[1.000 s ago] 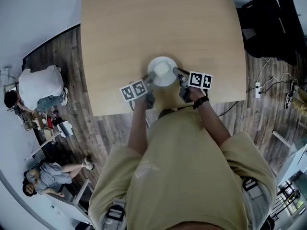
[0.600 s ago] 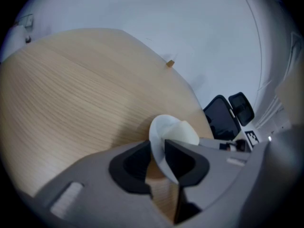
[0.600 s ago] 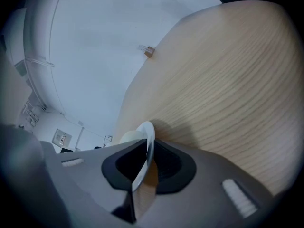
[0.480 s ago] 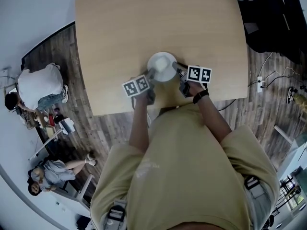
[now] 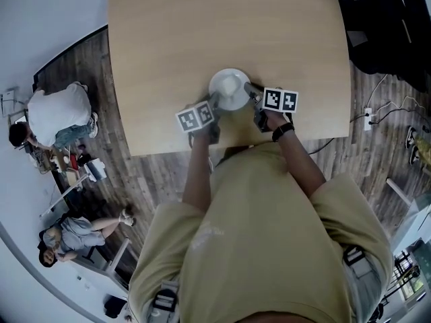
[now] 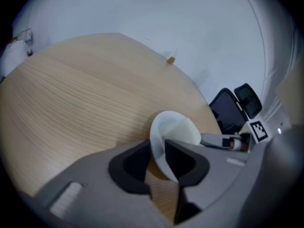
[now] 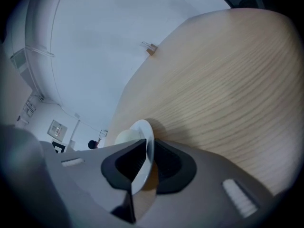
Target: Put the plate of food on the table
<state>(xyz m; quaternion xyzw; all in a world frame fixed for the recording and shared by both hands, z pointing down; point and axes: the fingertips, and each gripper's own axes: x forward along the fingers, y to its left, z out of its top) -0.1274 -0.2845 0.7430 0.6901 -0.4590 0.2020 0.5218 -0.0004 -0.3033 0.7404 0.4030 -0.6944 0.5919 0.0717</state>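
Both left gripper [image 5: 213, 104] and right gripper [image 5: 250, 92] clamp the plate [image 5: 229, 73], food [image 5: 230, 87] indistinct.

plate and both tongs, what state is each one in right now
plate: gripped by its rim on two opposite sides, over the table near the person's edge; cannot tell if it touches the wood
food: pale mound sitting on the plate
left tongs: shut on the plate's rim
right tongs: shut on the plate's rim
table: only the plate is over it
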